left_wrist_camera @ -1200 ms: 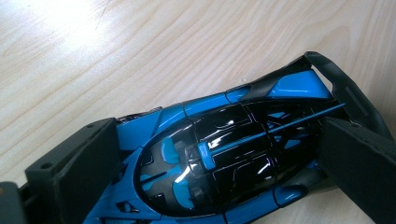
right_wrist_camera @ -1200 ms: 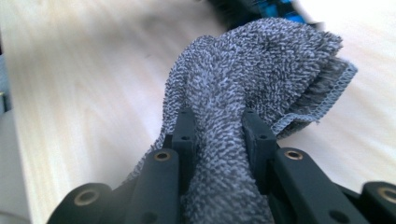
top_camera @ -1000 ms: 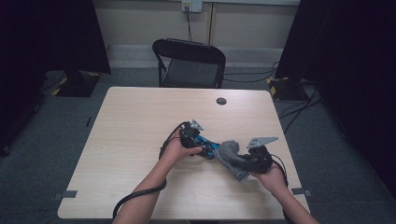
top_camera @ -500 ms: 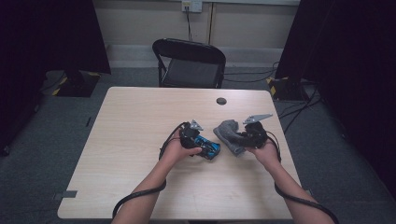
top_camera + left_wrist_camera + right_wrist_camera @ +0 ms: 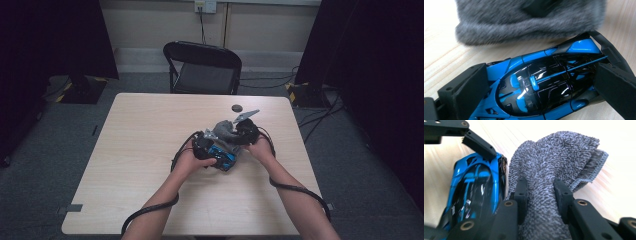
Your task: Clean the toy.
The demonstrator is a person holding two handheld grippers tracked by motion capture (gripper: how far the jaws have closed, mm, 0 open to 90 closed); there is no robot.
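Note:
A shiny blue and black toy car (image 5: 541,100) lies on the light wooden table (image 5: 145,145), and my left gripper (image 5: 541,82) is shut on its two sides. In the high view the car (image 5: 227,161) sits near the table's middle, just in front of the left hand. A grey terry cloth (image 5: 554,157) is pinched in a bunch by my right gripper (image 5: 540,192). The cloth (image 5: 223,131) rests against the far side of the car (image 5: 474,187). It also hangs as a blurred grey mass (image 5: 524,22) just beyond the car in the left gripper view.
A small dark round object (image 5: 236,107) lies on the table beyond the grippers. A black folding chair (image 5: 202,65) stands at the table's far edge. Cables trail from both grippers off the near edge. Bare tabletop lies to the left.
My right gripper has carried the grey cloth from the car's near right end to its far side, away from the person. The left gripper and car stayed put.

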